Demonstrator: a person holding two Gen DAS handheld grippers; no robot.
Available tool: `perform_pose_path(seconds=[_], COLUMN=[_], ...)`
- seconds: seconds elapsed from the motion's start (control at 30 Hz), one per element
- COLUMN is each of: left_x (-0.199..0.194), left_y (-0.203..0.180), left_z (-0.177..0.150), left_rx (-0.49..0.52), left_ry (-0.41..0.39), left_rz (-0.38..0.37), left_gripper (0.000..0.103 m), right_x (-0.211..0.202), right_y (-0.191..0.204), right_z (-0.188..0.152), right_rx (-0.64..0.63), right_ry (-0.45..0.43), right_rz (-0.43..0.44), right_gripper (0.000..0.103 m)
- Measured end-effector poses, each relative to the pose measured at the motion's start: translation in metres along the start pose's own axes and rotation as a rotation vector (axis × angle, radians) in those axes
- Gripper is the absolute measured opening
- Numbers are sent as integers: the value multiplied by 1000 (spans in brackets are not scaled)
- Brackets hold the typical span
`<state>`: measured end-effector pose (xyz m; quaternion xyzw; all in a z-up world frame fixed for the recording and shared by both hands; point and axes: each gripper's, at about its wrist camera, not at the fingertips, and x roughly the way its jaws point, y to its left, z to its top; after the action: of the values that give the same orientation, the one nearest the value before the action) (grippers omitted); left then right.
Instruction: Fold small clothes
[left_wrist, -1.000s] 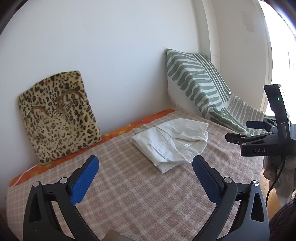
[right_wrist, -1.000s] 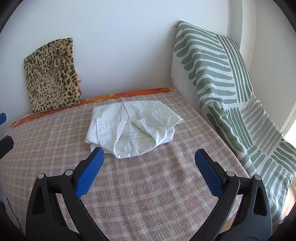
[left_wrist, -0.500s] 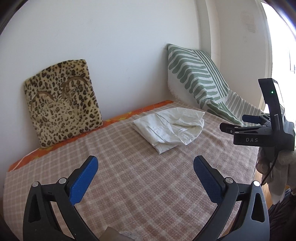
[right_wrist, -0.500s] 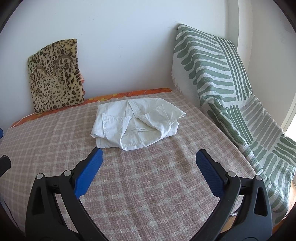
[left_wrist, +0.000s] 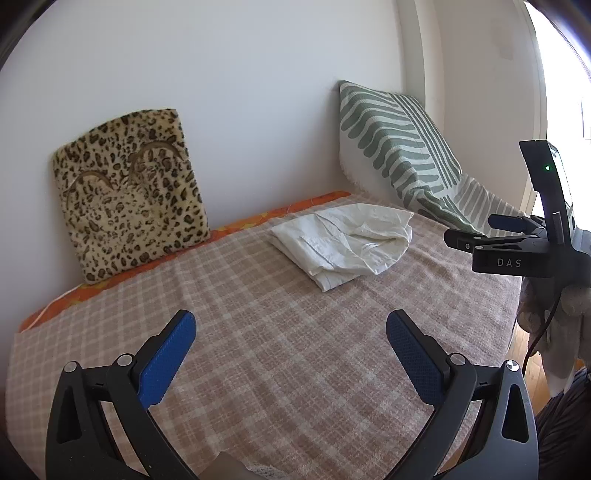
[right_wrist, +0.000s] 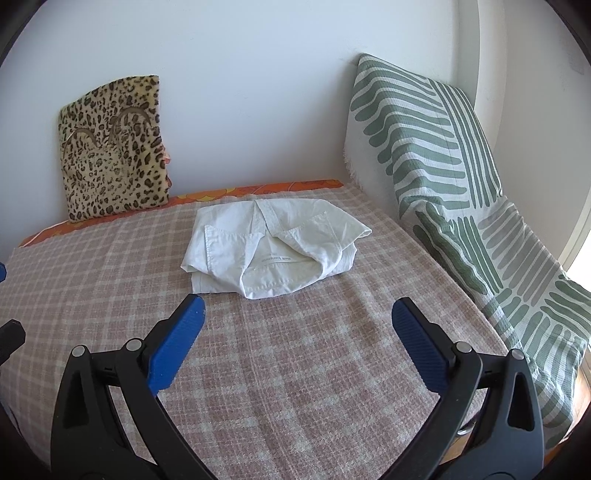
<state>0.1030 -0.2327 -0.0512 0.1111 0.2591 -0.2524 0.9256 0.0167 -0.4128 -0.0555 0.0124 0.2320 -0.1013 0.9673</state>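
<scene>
Right wrist view: white shirt (right_wrist: 273, 245) lies folded mid-bed (right_wrist: 295, 369), nothing gripping it — right gripper (right_wrist: 297, 321) and left gripper (left_wrist: 290, 338) hover clear, fingers apart — apparently 1 garment done.

Both wrist cams look forward, low over the bed (left_wrist: 258, 332). Left views from left, right head-on. Shared: shirt (right_wrist: 273, 243), wall cushions.

"DAS" in pale capitals on the black body of the right gripper (left_wrist: 513, 263), seen side-on from the left wrist view. White folded garment (right_wrist: 273, 245) carries a small printed label line inside its opening; letters too small and inverted to make out. No other readable text or numbers.
</scene>
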Motion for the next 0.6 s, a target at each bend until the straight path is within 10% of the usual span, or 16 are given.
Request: perform_pose_path(seconds=[0.6], left_x=[-20], left_y=[11], left_z=[-7], left_rx=[-7], left_ry=[-13], left_rz=[31], left_gripper=[103], right_x=[-8], right_y=[14], right_z=[-4], right_rx=[-20], right_ry=[-11], right_rz=[11], right_gripper=[103])
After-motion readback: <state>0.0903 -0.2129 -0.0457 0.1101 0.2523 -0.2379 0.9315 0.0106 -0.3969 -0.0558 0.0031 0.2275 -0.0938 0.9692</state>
